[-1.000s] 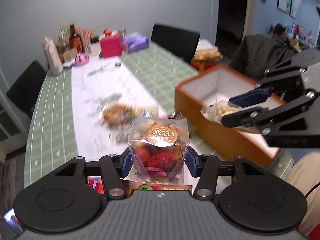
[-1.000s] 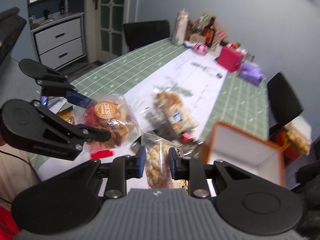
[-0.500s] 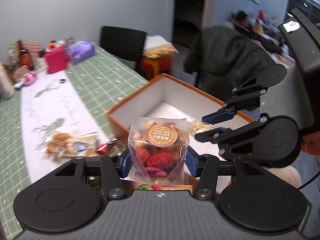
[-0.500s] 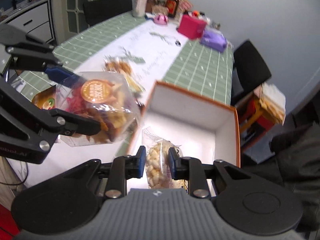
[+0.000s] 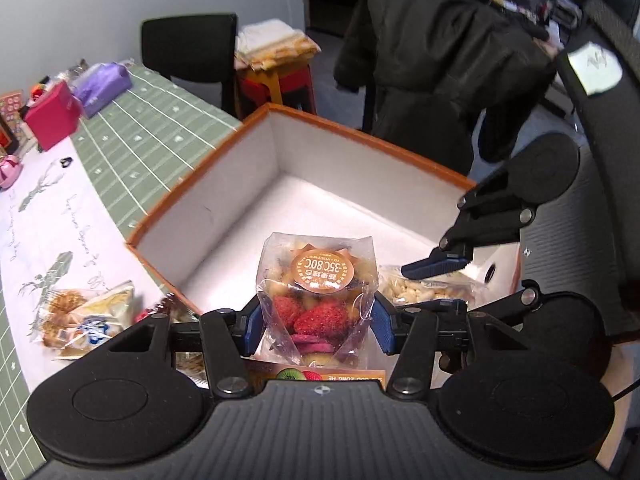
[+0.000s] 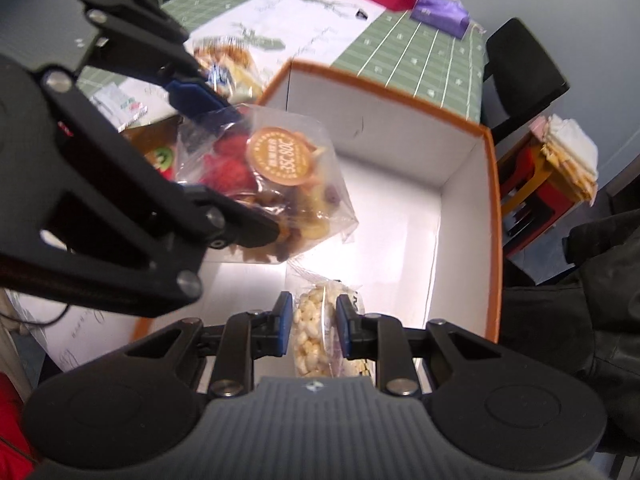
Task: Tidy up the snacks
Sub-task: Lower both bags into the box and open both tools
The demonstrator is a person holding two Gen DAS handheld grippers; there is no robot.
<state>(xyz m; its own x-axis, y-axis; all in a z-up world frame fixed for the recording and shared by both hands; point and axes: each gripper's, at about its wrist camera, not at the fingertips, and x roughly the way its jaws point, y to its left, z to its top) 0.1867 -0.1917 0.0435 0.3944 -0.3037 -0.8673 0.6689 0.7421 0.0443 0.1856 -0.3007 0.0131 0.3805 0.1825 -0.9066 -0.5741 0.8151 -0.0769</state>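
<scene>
The dried fruit bag (image 5: 318, 300) is held above the open box (image 5: 224, 200), with the puffed snack bag (image 5: 424, 290) to its right. A loose snack packet (image 5: 86, 316) is left lying on the table (image 5: 160, 136) beside the box's left wall.

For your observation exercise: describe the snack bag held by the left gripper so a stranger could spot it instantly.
Find the orange-rimmed white box. Over it, the left gripper holds a clear dried-fruit bag. Unlike the pale puffed-snack bag beside it, it has red pieces and a round orange sticker.

We're looking at even, soft indoor light, and both views bend hard at the edges from the fisheye. The white inside of the box (image 5: 304, 216) glows brightest, nearly washed out on its floor in the right wrist view. There the left gripper (image 6: 224, 168) smears with motion blur, as does the fruit bag (image 6: 276, 184). The left wrist view stays sharper; corners fall dark.
</scene>
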